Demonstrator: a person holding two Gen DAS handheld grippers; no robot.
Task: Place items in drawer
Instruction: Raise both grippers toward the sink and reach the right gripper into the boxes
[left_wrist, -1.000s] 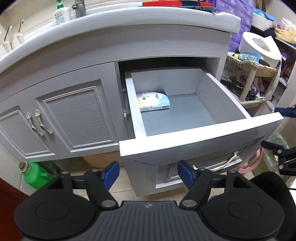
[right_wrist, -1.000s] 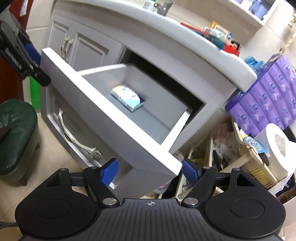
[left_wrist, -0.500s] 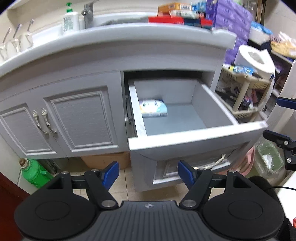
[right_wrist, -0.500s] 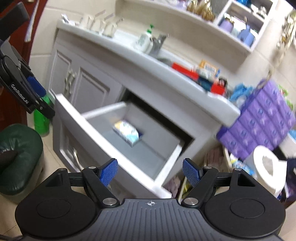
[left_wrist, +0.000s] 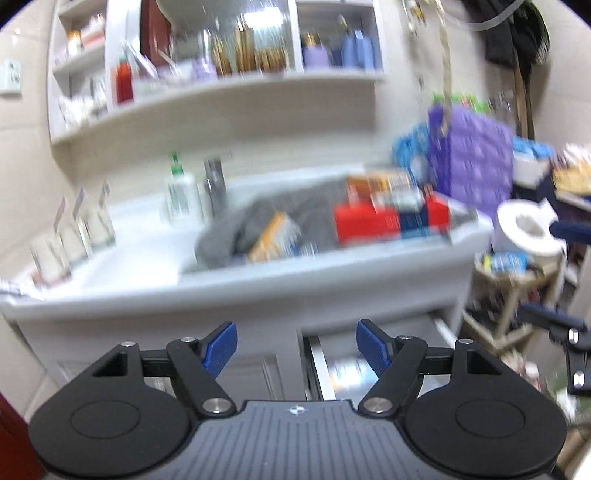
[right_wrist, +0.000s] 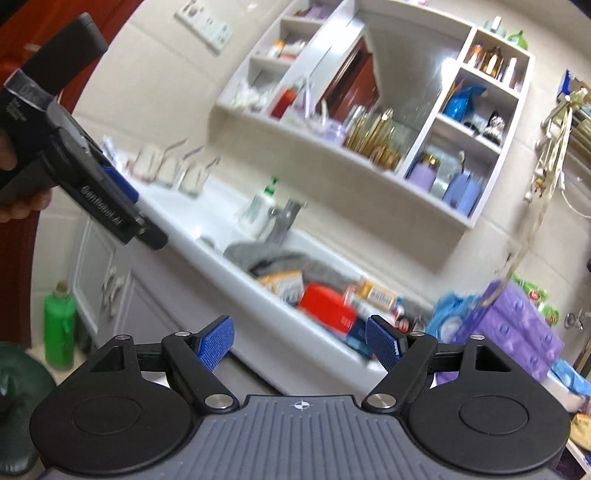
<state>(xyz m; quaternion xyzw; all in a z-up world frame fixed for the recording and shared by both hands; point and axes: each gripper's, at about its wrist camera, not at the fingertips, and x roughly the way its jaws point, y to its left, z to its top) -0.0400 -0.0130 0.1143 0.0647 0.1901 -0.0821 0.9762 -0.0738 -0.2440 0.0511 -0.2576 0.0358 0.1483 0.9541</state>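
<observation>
While both views are blurred by motion, the left gripper (left_wrist: 296, 345) is seen with its blue-padded fingers (left_wrist: 221, 346) spread apart and nothing between them. The right gripper (right_wrist: 299, 344) is likewise seen with its fingers apart and nothing held.

From the left wrist, the white curved vanity countertop (left_wrist: 122, 284) is seen filling the middle. A grey crumpled cloth (left_wrist: 236, 229) is seen lying in the basin, with an orange-and-blue box (left_wrist: 275, 238) on it. At 2 o'clock of the cloth, a flat red box (left_wrist: 365, 225) is seen on the counter edge, with smaller cartons stacked on top. A white pump bottle with green top (left_wrist: 181, 195) is seen just beside the grey metal faucet (left_wrist: 216, 184), at 11 o'clock of the cloth. A white wall shelf unit (left_wrist: 221, 92) with bottles is seen above.

The open grey drawer (left_wrist: 314, 360) is seen at 6 o'clock of the counter, partly hidden behind the gripper; a blurred white-blue packet (left_wrist: 349, 371) is made out inside it. A purple pack of tissue rolls (left_wrist: 472, 162) and a white toilet-paper roll (left_wrist: 524, 230) are seen at 3 o'clock.

From the right wrist, a green plastic bottle (right_wrist: 59, 325) is seen on the floor at 9 o'clock.
</observation>
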